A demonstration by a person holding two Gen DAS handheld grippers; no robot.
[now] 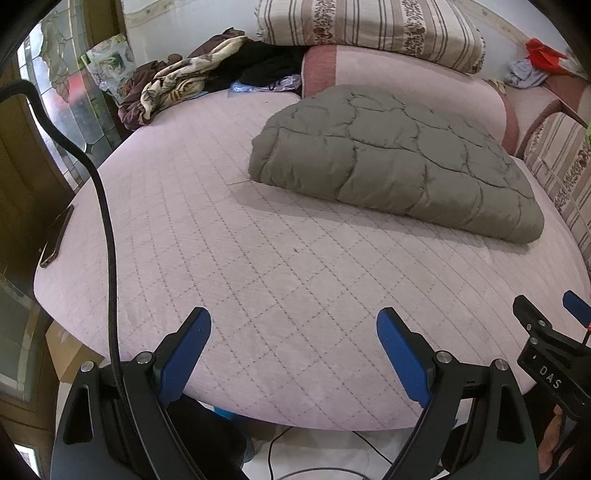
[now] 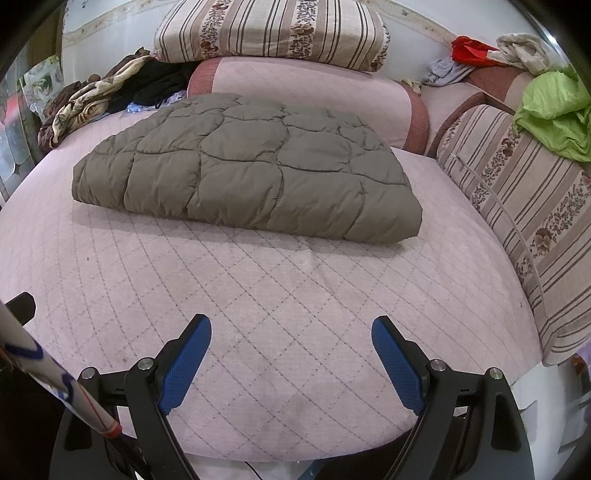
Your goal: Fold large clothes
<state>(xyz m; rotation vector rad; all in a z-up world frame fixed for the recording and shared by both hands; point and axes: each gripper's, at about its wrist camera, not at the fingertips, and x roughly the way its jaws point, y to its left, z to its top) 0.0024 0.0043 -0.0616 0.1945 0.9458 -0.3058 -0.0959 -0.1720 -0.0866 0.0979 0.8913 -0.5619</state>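
Jacket (image 2: 243, 166): olive, puffy, quilted in rounded cells, folded into a thick slab mid-bed, well ahead of us. Bed (image 2: 295, 295) cover pink, diamond-stitched. Left claw (image 1: 293, 356) and right claw (image 2: 291, 363) both spread wide, empty; blue textured pads. "DAS" printed on right claw body.

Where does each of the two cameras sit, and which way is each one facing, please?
Left wrist: sits on the left gripper, low at the bed's near edge, looking across it at the folded grey jacket; its blue fingers are spread, and the right gripper shows at the right edge.
Right wrist: sits on the right gripper, facing the jacket more squarely; its fingers are spread.
Shared: the jacket, the bed, the striped pillow behind.
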